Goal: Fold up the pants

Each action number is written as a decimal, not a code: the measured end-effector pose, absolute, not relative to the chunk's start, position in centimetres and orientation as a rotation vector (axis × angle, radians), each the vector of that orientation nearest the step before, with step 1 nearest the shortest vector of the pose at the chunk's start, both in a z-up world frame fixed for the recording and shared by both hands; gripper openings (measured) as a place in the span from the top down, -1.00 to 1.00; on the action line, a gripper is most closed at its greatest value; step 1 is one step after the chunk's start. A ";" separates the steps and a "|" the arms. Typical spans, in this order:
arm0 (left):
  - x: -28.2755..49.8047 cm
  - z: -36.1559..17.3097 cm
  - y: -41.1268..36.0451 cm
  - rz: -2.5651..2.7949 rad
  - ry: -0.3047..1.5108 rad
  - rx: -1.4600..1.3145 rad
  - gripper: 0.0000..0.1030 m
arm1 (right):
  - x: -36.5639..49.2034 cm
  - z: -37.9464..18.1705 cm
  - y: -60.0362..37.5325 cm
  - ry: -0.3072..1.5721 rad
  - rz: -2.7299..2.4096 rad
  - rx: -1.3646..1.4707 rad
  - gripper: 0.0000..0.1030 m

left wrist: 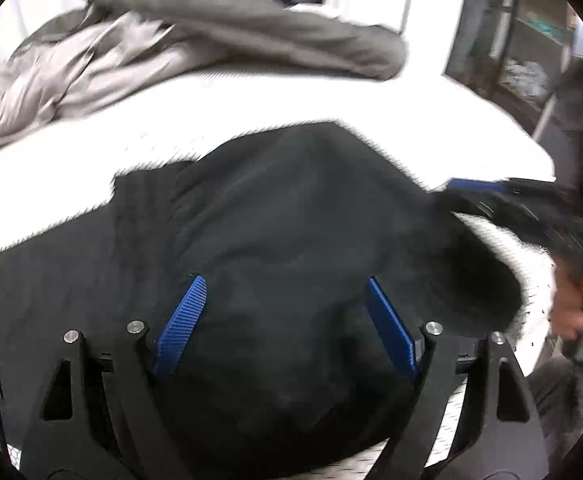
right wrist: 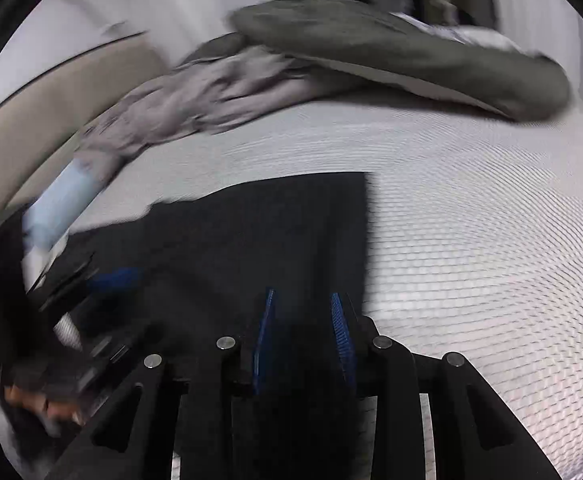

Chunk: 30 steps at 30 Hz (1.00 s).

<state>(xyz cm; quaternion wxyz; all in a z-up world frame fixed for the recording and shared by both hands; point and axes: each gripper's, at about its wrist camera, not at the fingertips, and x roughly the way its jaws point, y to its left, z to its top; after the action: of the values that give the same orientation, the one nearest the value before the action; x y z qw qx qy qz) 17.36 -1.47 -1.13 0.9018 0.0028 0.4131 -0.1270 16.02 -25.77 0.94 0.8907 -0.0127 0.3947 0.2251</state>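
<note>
The black pants (left wrist: 275, 216) lie folded on the white mattress (left wrist: 251, 96). My left gripper (left wrist: 283, 284) is open, its blue pads wide apart just above the black cloth, holding nothing. The right gripper (left wrist: 479, 188) shows at the right of the left wrist view, at the pants' edge. In the right wrist view the pants (right wrist: 251, 232) lie with a straight right edge. My right gripper (right wrist: 303, 300) has its blue pads partly closed, with black cloth between them; whether they pinch it is unclear. The left gripper (right wrist: 111, 276) shows blurred at the left.
A crumpled grey duvet (left wrist: 91, 64) and a dark grey pillow (left wrist: 291, 28) lie at the far side of the mattress, also in the right wrist view (right wrist: 411, 48). A beige headboard (right wrist: 51, 100) stands at the left. Shelving (left wrist: 531, 40) stands beyond the bed's right edge.
</note>
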 end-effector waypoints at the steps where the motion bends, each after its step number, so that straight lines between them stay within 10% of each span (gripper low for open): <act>1: 17.5 -2.1 -1.2 -0.261 0.883 0.022 -0.47 | 16.3 0.2 -23.7 0.842 0.491 -0.061 0.42; 19: 20.1 -0.2 0.9 -0.314 0.846 -0.022 -0.42 | 19.9 -0.5 -20.2 0.829 0.536 -0.154 0.26; 22: 23.0 -3.1 -0.7 -0.255 0.949 0.129 0.11 | 23.2 -2.9 -17.4 0.920 0.596 -0.279 0.22; 30: 22.2 -2.6 2.3 -0.265 0.938 0.063 0.30 | 24.5 -3.5 -21.3 0.907 0.357 -0.351 0.22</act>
<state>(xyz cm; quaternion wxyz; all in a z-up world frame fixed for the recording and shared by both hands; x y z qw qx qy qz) 22.21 2.27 -2.58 0.8832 0.0302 0.4504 -0.1273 24.48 -21.33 -3.51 0.8689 -0.1677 0.4334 0.1707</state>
